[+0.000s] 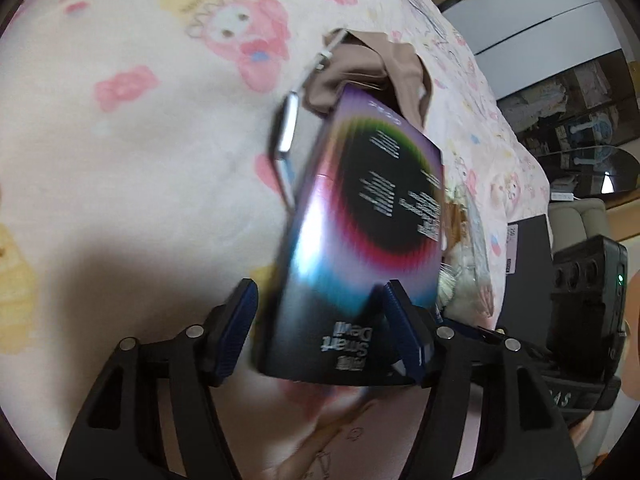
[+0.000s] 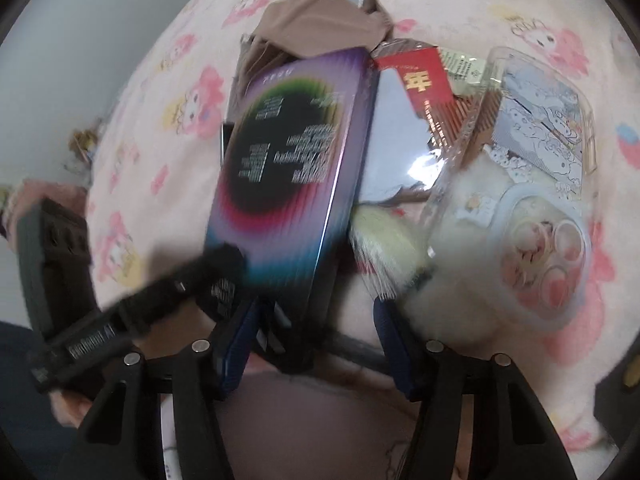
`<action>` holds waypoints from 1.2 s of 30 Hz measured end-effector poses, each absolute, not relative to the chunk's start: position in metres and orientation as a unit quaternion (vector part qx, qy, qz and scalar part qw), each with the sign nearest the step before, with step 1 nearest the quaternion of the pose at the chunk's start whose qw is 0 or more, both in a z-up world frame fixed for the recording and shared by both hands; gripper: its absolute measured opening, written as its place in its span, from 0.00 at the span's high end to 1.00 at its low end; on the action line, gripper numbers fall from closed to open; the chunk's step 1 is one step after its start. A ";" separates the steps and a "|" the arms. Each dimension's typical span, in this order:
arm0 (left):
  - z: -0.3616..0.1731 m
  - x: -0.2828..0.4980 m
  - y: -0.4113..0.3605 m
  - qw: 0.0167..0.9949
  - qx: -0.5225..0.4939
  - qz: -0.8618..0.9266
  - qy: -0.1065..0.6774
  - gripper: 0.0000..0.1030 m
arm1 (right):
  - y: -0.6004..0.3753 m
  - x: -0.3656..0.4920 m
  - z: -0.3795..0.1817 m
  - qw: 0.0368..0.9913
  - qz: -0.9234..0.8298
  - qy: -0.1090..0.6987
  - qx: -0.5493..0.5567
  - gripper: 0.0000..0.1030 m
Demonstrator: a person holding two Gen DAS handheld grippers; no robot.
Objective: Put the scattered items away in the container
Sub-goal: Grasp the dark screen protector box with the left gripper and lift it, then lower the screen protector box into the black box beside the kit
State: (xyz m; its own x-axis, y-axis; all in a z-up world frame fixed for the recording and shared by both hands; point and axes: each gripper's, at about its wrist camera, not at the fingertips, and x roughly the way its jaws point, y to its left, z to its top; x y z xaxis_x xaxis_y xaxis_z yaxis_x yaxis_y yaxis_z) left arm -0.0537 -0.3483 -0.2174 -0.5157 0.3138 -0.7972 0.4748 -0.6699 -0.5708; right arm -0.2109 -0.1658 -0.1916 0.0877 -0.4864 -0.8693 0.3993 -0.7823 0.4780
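A glossy purple box point(image 2: 288, 184) with a rainbow-ringed black circle stands tilted on the bed, touching the beige cloth point(image 2: 320, 24); a clear phone case point(image 2: 536, 184) lies near its side.

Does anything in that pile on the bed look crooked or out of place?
Yes. The iridescent box stands tilted on end rather than lying flat, propped against the beige cloth. Beside it, a red packet and a clear printed case lie jumbled at different angles. Whether the left gripper is holding the box is unclear.

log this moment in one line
box: on end, blurred | left gripper: straddles box, grip unclear | right gripper: open, box between fingers
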 end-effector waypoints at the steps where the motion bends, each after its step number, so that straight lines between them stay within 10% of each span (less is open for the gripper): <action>1: -0.216 -0.056 -0.344 0.048 0.493 -0.773 0.397 0.41 | -0.165 -0.211 -0.191 0.330 -0.675 -0.035 0.659 0.50; 17: -0.079 -0.040 -0.267 -0.028 0.436 -0.851 0.292 0.50 | -0.098 -0.155 -0.070 0.354 -0.783 -0.071 0.507 0.57; 36: -0.060 -0.084 -0.048 -0.203 0.464 -0.843 0.182 0.49 | 0.111 -0.098 -0.056 0.189 -0.850 -0.165 0.464 0.54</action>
State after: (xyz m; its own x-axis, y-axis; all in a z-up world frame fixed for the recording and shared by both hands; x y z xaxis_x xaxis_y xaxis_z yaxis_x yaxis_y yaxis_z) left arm -0.0836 -0.0477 -0.0599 -0.4874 0.5104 -0.7085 -0.1731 -0.8518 -0.4945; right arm -0.0977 0.1111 -0.0560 -0.4985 -0.4742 -0.7257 0.1691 -0.8742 0.4551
